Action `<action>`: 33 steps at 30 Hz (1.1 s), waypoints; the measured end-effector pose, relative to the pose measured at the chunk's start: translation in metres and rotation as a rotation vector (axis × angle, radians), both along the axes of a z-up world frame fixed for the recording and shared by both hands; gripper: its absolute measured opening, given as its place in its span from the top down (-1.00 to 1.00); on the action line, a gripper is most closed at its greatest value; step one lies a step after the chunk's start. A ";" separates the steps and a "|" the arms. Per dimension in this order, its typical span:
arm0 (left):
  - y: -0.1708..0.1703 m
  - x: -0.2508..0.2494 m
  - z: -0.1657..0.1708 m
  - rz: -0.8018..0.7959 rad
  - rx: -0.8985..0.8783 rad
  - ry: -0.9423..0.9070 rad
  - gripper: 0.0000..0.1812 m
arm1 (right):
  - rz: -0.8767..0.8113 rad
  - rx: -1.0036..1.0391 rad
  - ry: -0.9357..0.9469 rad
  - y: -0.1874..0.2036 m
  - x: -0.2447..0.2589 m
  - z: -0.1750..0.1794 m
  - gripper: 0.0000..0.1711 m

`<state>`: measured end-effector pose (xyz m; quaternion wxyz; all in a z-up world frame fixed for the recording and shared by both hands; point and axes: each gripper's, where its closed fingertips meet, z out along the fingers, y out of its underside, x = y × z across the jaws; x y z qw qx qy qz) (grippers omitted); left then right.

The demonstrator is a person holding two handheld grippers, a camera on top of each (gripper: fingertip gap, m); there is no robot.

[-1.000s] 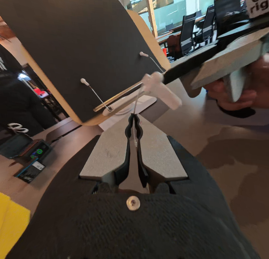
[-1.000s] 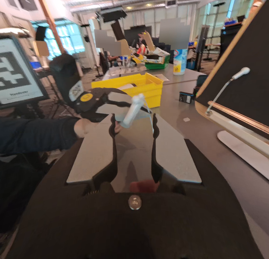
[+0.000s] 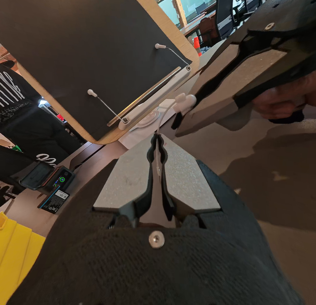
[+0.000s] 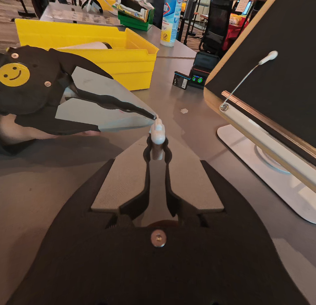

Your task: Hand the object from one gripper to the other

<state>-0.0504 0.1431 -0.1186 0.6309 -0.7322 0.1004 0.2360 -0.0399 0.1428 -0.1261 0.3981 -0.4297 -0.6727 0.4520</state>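
Grey-padded fingers of the left gripper (image 3: pixel 158 139) are pressed almost together on a thin white cord that runs between the tips, and the right gripper (image 4: pixel 158 142) is narrowed around the white cylindrical body of the same object (image 4: pixel 158 134), so both grippers hold it at once above the table (image 4: pixel 51 185). In the left wrist view the right gripper (image 3: pixel 185 112) enters from the upper right, angled down, with a hand (image 3: pixel 289 101) wrapped under its body; in the right wrist view the left gripper (image 4: pixel 154 117) enters from the left, its tips meeting the object's upper end. One large black board (image 3: pixel 77 48) with a wood edge stands tilted on a white base, bearing two white-tipped wire arms (image 3: pixel 107 106). One yellow bin (image 4: pixel 95 57) sits on the grey table, with one green tray (image 4: pixel 136 21) and one spray bottle (image 4: pixel 171 21) behind it. One small device (image 4: pixel 198 77) with green indicator lights sits beside one dark label-bearing box (image 4: pixel 180 82). Office chairs (image 3: pixel 227 14) stand in the room beyond.
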 end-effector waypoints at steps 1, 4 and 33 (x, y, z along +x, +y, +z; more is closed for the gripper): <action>0.000 0.001 0.000 -0.002 -0.002 0.011 1.00 | 0.009 -0.001 -0.006 -0.002 0.000 -0.001 0.90; 0.001 0.002 -0.001 0.001 -0.006 0.022 1.00 | -0.013 0.017 0.005 0.002 0.000 0.001 0.91; -0.011 0.031 0.030 -0.454 0.163 -0.749 0.47 | -0.356 1.098 0.394 0.006 0.002 0.049 0.91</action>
